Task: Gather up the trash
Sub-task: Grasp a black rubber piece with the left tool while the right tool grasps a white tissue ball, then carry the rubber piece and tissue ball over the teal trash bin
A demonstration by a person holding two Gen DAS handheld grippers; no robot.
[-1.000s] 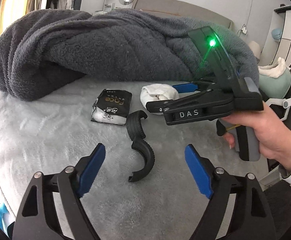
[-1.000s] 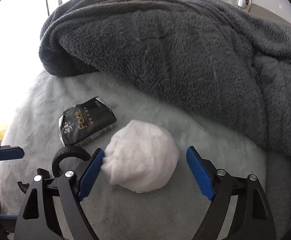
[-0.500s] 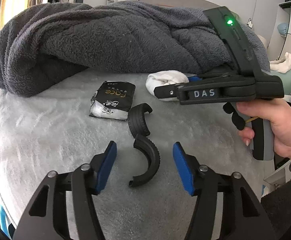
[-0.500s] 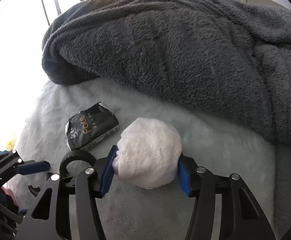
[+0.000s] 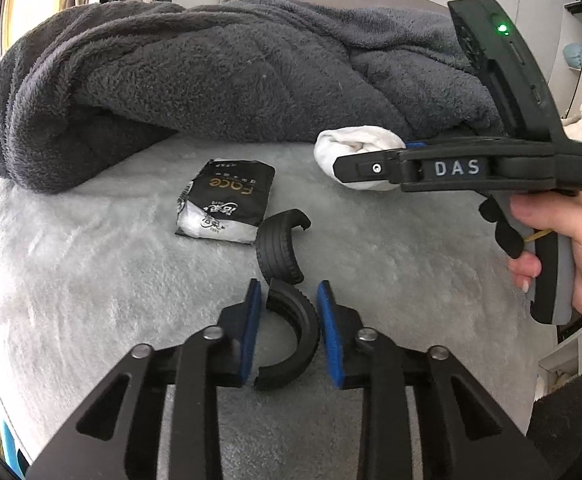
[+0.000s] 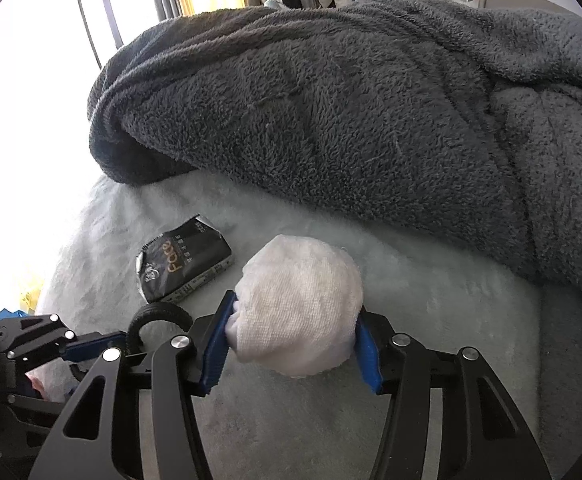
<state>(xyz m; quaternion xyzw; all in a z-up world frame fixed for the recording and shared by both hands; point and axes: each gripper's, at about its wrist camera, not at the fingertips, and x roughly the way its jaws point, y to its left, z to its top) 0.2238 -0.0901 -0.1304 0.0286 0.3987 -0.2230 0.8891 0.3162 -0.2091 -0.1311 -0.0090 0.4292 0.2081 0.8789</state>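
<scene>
In the left wrist view, the left gripper is reaching in low at 6 o'clock, its blue pads pinching the nearer black curved piece off the pale fleece bed cover; a second curved piece and a black wrapper are lying toward 12 o'clock. In the right wrist view, the right gripper is pointing level at the dark grey blanket, its pads squeezing the white wad for lifting.

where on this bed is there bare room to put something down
Free: the pale bedspread left of the black packet, and right of the white wad below the grey blanket. Crowded: the middle, with the packet, both black half-rings and both tongs.
</scene>
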